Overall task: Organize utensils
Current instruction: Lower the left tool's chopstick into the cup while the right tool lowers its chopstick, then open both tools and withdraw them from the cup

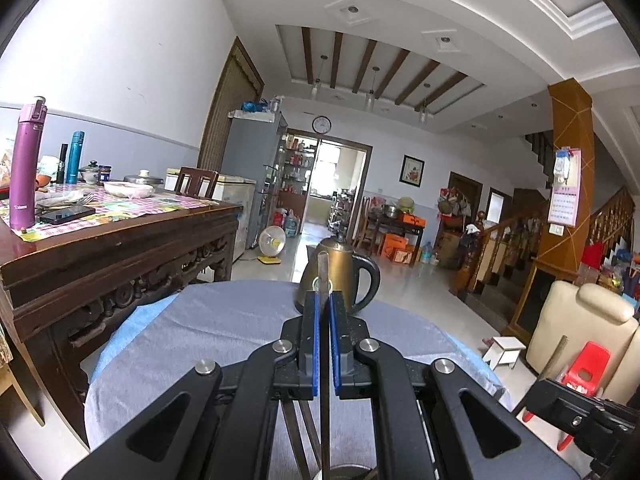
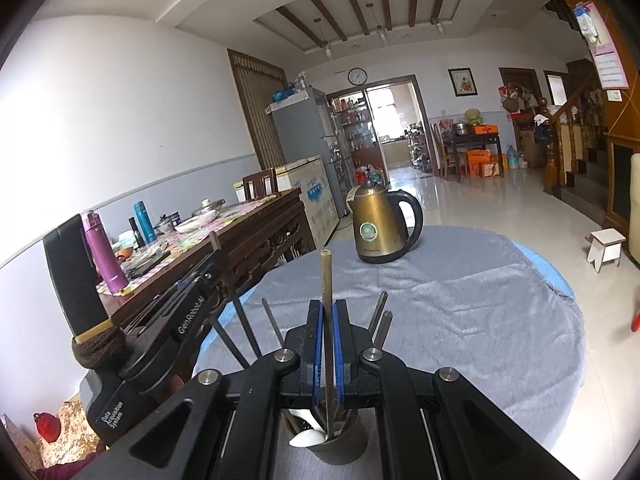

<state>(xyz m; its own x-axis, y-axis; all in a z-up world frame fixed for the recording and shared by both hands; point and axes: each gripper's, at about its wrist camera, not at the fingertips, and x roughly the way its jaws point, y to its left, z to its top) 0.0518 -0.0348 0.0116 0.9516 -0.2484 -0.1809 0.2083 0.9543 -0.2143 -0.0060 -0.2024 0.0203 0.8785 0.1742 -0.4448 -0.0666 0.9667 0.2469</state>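
Both grippers clamped on thin utensils: right gripper (image 2: 328, 308) pinches a chopstick (image 2: 326, 276) mid-shaft over the dark holder cup (image 2: 340, 446), left gripper (image 1: 323, 300) another flat utensil (image 1: 322, 270); light, stiff, slick rods, likely pivot unless held mid-length.

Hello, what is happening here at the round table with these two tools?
A person is sorting utensils with a handheld gripper in each hand. The right gripper is shut on a thin upright stick whose lower end goes into a dark cup, which also holds a white spoon and other utensils. The left gripper is shut on another thin utensil. A brass-coloured kettle stands further back on the grey cloth.
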